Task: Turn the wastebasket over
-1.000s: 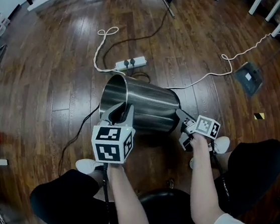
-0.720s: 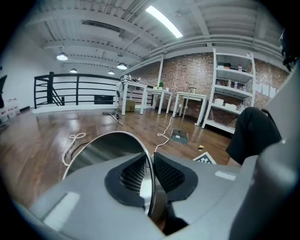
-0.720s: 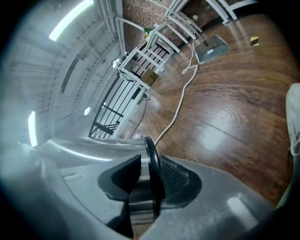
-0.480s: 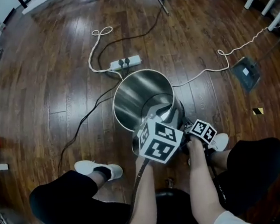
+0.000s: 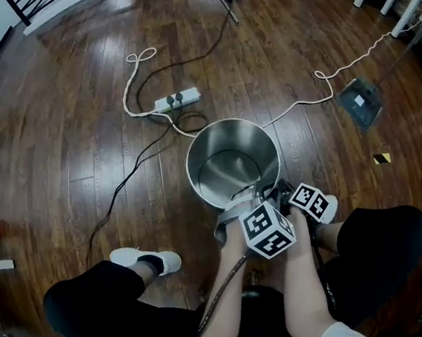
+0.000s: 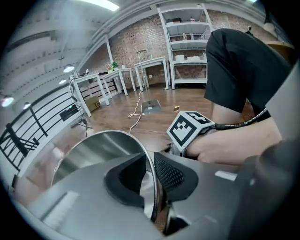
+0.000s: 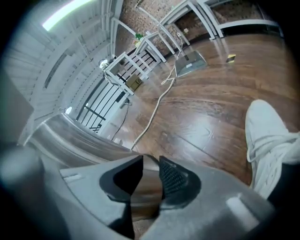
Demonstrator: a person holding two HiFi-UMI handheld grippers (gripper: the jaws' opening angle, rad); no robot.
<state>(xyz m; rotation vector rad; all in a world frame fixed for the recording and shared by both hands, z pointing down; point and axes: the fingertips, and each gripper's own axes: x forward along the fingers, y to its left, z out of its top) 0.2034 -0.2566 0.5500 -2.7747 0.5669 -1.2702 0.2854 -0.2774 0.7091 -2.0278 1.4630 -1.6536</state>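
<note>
At frame centre the wastebasket stands mouth-up, apparently turned over, with the left gripper clenching its rim and the right gripper jaws opening around it.

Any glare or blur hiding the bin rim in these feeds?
Head view: sharp, fisheye-bowed, soft sheen inside the wastebasket. Left gripper view: rim crisp, corners vignetted. Right gripper view: wastebasket looks smeared; ceiling light glares top left.
</note>
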